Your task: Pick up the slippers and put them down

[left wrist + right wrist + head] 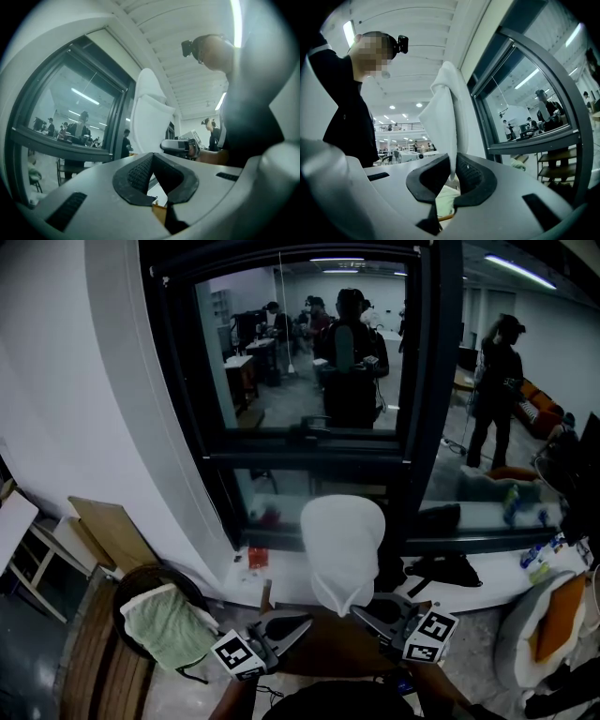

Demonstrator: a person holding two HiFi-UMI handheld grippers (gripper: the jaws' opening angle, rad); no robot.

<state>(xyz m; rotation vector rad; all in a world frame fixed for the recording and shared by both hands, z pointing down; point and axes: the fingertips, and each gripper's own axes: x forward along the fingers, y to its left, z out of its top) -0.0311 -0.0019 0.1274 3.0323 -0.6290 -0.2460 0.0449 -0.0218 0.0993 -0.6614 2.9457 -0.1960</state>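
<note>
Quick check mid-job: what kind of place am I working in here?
Probably an open lab or office workspace: a large dark-framed glass partition, several people standing around wearing head-mounted gear, and long ceiling strip lights.

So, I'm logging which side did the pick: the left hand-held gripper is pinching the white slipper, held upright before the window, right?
Not the left. The right hand-held gripper is pinching the white slipper, held upright before the window; the right gripper view shows it between the pads. The left hand-held gripper holds nothing.
</note>
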